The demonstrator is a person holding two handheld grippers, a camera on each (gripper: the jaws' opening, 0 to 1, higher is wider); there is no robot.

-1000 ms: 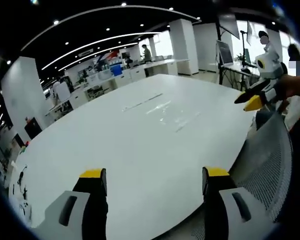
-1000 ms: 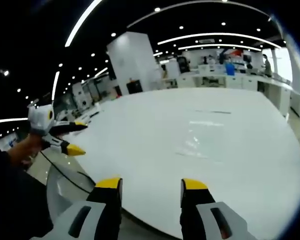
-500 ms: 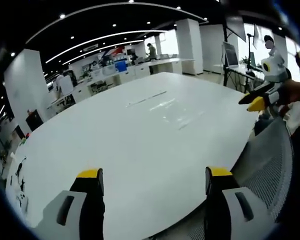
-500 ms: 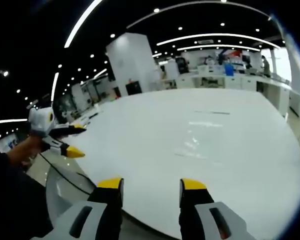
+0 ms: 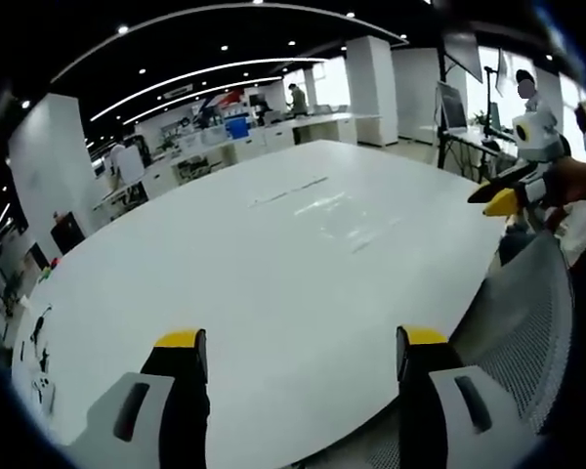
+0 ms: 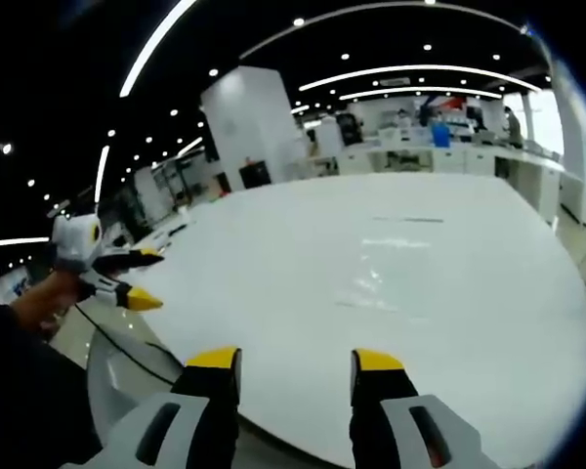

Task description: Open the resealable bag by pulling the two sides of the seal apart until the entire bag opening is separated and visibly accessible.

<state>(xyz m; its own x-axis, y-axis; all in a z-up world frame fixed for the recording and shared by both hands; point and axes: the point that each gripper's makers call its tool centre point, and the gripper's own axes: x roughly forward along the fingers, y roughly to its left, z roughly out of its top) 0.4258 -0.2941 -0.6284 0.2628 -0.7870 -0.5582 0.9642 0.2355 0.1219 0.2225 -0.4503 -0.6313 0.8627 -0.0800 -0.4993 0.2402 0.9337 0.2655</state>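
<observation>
The left hand-held gripper [image 5: 299,342] and the right hand-held gripper [image 6: 296,360] rose from the bottom of their views, jaws apart and empty, over the big white glossy worktop [image 5: 273,264]. The clear, flat resealable bag [image 6: 371,286] lay mid-frame, well apart from both.

Each tool [image 5: 298,342] [image 6: 296,360] has grey bodies, black fingers with yellow tips; the person's sleeve [image 6: 24,391] is dark.
</observation>
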